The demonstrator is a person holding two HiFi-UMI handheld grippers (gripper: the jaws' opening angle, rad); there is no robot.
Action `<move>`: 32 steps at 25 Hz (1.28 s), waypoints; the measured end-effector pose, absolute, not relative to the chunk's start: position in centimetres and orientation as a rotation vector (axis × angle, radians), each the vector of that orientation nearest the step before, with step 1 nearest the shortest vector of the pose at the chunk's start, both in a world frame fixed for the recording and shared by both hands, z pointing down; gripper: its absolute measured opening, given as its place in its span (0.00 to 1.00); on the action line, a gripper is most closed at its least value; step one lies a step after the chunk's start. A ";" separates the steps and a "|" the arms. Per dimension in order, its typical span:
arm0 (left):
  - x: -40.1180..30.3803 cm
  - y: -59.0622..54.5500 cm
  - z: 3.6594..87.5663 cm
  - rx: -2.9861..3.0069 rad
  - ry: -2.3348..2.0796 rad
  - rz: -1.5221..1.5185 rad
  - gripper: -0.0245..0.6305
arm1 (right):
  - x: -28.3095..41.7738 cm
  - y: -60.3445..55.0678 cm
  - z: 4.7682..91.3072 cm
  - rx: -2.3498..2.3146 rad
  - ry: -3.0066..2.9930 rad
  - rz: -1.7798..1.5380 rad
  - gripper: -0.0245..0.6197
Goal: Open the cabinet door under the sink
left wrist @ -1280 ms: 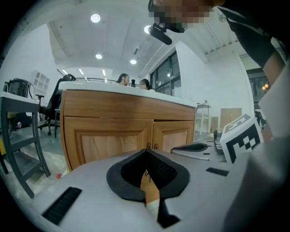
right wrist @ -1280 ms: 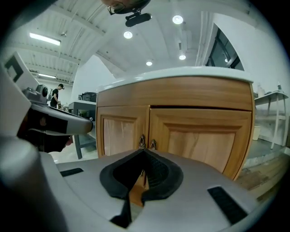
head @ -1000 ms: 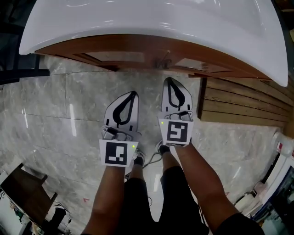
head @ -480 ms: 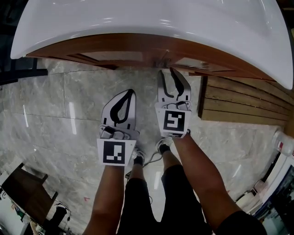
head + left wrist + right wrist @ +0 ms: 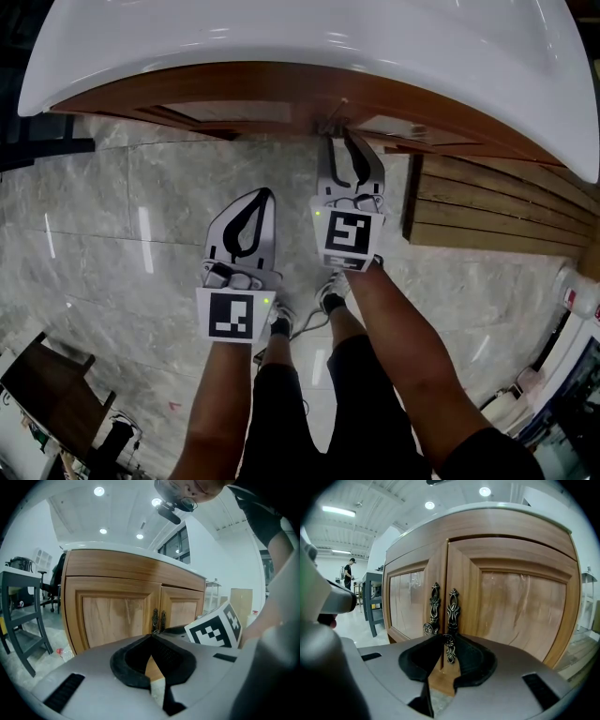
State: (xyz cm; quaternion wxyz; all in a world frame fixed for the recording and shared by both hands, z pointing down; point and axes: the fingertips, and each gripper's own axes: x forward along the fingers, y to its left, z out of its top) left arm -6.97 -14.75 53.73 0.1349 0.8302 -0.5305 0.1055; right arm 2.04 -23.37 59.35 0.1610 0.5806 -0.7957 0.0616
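Tucked under the white sink [image 5: 300,37], at the upper middle of the head view: the cabinet door [image 5: 520,602], right leaf of a pair, panelled wood, filling the right half of the right gripper view. Looks stiff and fairly light, probably hinged at its far right edge, so likely to want a steady outward pull, not force. Best taken by the small round knob [image 5: 449,641] at the foot of the ornate metal handle plate [image 5: 452,605], close to the centre seam. Hard, smooth metal by the look of it, so apt to slip unless squeezed squarely. Right gripper [image 5: 340,142] right at it, jaws just now closing further, knob between them, pads seemingly pressed on either side. Left gripper [image 5: 266,193] at centre left of the head view, back from the cabinet, jaws clenched tip to tip on nothing. Around: the left-hand door [image 5: 405,603] with its twin knob [image 5: 427,629] just beside the gripped one, easy to catch by mistake. Pale marble floor [image 5: 94,216] below. Slatted wooden boards [image 5: 497,211] at the right of the head view, near the door's likely swing. Grey chair [image 5: 18,620] at the left edge of the left gripper view, well apart. Shoes [image 5: 330,302] planted close before the doors, so possibly worth stepping back for clearance.
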 end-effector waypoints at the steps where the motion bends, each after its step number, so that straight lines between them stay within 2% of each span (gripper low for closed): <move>1: -7.0 -14.7 53.7 2.404 -1.537 0.304 0.07 | 2.1 -23.4 59.4 1.665 -2.266 0.183 0.19; 17: -8.3 -13.1 53.4 2.396 -1.535 0.301 0.07 | 2.4 -22.2 59.2 1.659 -2.264 0.252 0.18; 32: -9.5 -7.0 53.0 2.464 -1.447 0.259 0.07 | 3.8 -15.5 59.6 1.560 -2.341 0.248 0.18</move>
